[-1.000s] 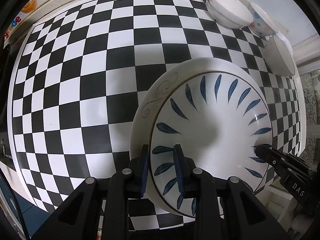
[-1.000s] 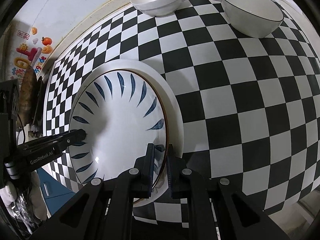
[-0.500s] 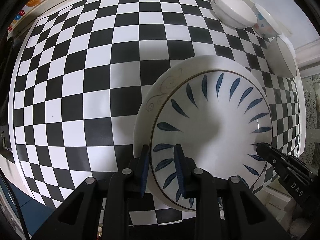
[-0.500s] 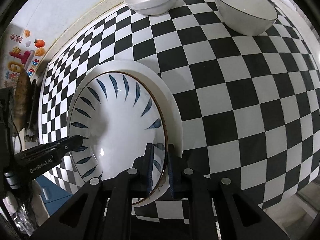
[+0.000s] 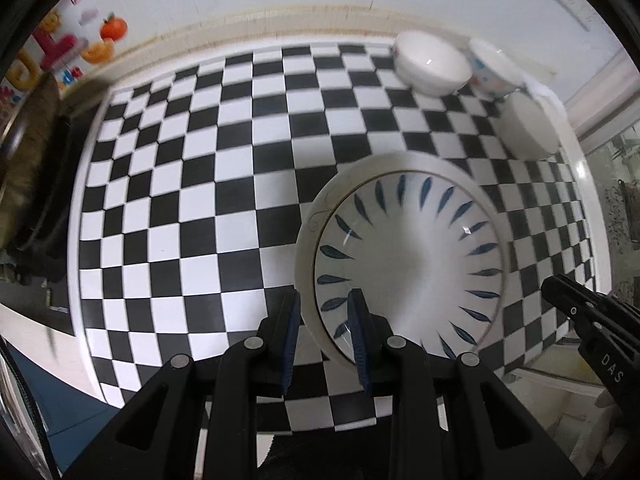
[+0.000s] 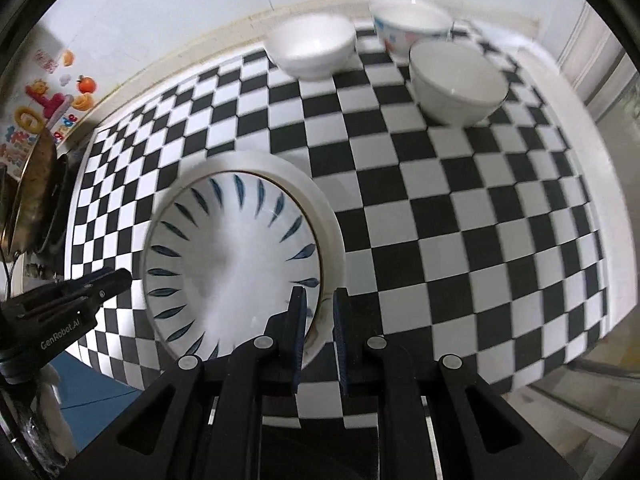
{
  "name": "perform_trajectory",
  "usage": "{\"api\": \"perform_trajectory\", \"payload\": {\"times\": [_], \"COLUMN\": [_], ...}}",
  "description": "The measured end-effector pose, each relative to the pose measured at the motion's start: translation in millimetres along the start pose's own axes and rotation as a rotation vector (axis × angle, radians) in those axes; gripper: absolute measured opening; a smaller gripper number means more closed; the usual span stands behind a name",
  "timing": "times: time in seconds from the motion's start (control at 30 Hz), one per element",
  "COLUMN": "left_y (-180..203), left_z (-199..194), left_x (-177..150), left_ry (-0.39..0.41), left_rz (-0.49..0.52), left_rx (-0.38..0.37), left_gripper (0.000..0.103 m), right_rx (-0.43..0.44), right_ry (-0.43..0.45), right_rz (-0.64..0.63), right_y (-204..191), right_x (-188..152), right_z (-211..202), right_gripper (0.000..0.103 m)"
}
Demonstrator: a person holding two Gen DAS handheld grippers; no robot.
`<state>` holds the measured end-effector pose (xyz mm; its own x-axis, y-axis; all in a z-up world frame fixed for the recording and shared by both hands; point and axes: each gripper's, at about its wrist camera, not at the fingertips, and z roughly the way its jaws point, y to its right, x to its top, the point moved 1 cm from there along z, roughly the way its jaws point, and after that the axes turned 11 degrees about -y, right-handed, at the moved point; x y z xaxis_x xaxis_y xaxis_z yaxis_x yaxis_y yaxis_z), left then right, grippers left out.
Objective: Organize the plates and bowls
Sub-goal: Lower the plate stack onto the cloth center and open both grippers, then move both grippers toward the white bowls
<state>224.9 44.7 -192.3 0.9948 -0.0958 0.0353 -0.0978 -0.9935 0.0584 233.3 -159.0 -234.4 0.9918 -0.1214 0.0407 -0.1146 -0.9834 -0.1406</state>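
Note:
A white plate with blue leaf marks (image 5: pixel 412 268) lies stacked on a larger white plate (image 5: pixel 320 220) on the checkered table. The pair also shows in the right wrist view, the blue one (image 6: pixel 232 264) on the white one (image 6: pixel 332 240). My left gripper (image 5: pixel 324 320) straddles the near left rim of the stack, its jaws slightly apart around the rim. My right gripper (image 6: pixel 319 320) straddles the near right rim, its jaws also a little apart. Three bowls stand at the far right: a plain white one (image 6: pixel 312 46), a patterned one (image 6: pixel 408 26) and a dark-rimmed one (image 6: pixel 458 82).
The table's near edge (image 5: pixel 224 412) runs just below the plates. A wall with fruit stickers (image 5: pixel 92 36) stands behind the table. A dark pan (image 6: pixel 36 188) sits beyond the left edge. The right table edge (image 6: pixel 596 184) borders a window ledge.
Both grippers have drawn back and lifted, so the plates look smaller and the wall shows. Both pairs of jaws have widened on the plate rims. The plates lie on the table.

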Motion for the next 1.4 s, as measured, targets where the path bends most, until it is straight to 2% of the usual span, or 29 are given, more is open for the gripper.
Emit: {"api": "perform_trajectory", "payload": {"times": [0.33, 0.43, 0.5, 0.53, 0.57, 0.6, 0.67, 0.7, 1.17, 1.4], "left_y": [0.5, -1.0, -1.5, -2.0, -2.3, -2.7, -3.4, -3.8, 8.2, 21.8], "left_z": [-63.1, -77.6, -84.6, -89.6, -93.0, -96.5, -102.2, -105.9, -152.5, -156.0], "left_x": [-36.1, -46.9, -53.5, -58.8, -62.1, -66.1, -71.9, -75.8, -108.8, -102.6], "left_ry": [0.126, 0.166, 0.187, 0.2, 0.207, 0.211, 0.225, 0.238, 0.353, 0.348], "left_rz": [0.012, 0.006, 0.003, 0.002, 0.002, 0.002, 0.002, 0.002, -0.018, -0.043], "left_rx": [-0.017, -0.02, -0.023, -0.019, -0.022, -0.03, -0.03, -0.023, 0.022, 0.033], "left_gripper": [0.025, 0.028, 0.029, 0.03, 0.039, 0.057, 0.077, 0.077, 0.078, 0.078], "right_rx": [-0.019, -0.02, -0.015, -0.012, -0.009, -0.009, -0.005, -0.003, -0.026, 0.011], "right_ry": [0.126, 0.161, 0.177, 0.183, 0.188, 0.191, 0.198, 0.2, 0.278, 0.295], "right_rz": [-0.04, -0.047, -0.054, -0.055, -0.056, -0.059, -0.059, -0.056, -0.066, -0.103], "right_y": [-31.1, -38.9, -43.7, -45.0, -47.2, -49.3, -53.1, -53.9, -58.2, -51.1], "right_x": [-46.5, -63.7, -73.2, -77.3, -81.8, -85.7, -94.6, -97.9, -128.1, -120.7], "right_z": [-73.1, -91.9, -102.6, -106.1, -110.5, -114.1, -121.8, -124.5, -173.2, -187.2], "right_gripper": [0.032, 0.046, 0.06, 0.062, 0.069, 0.074, 0.078, 0.08, 0.086, 0.087]}}
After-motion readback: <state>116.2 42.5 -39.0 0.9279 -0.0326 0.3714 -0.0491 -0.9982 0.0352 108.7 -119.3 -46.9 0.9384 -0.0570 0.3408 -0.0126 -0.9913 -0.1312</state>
